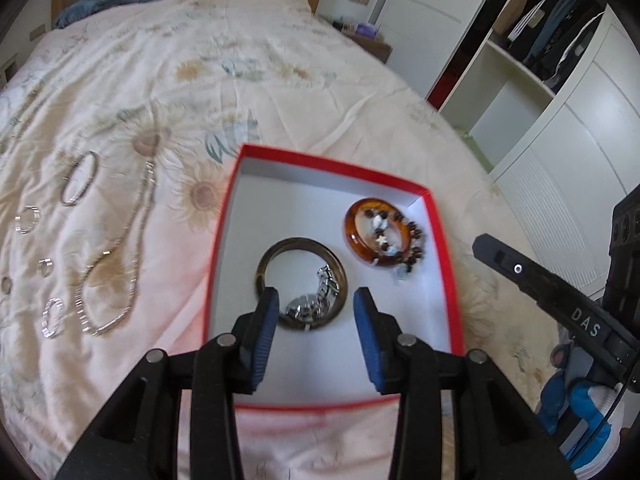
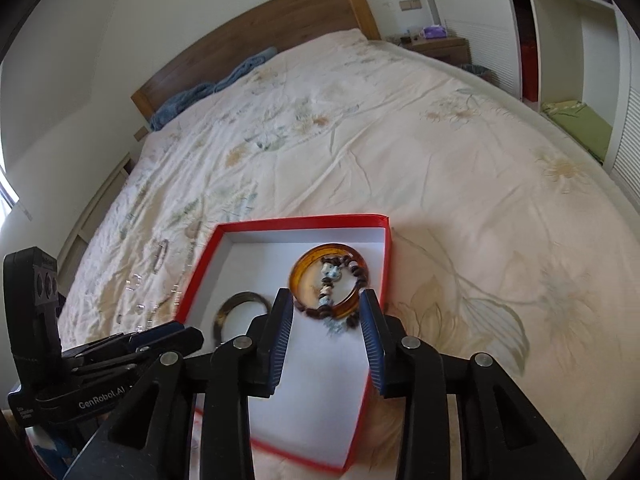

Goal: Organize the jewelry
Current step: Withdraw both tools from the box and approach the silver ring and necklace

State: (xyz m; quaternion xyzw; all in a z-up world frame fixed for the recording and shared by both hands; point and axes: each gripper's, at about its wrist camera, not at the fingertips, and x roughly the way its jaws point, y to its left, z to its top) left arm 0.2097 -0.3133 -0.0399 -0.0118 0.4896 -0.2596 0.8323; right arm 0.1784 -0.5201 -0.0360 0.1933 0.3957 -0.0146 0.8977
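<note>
Left hand-held gripper [image 1: 316, 308] gapes empty above brown bangle [image 1: 302, 280].

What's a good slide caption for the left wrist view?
Open left gripper hovers over red box holding two bangles; silver jewelry waits on bedspread.

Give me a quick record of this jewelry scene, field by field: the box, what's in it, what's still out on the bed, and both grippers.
container: red box, white inside, open, on the bedspread
in box: amber bangle with beaded bracelet on it; dark bangle around silver watch
still on bed: silver chain, thin bangle, small rings, left of box
left gripper: open, empty, over dark bangle
right gripper: open, empty, over amber bangle
</note>
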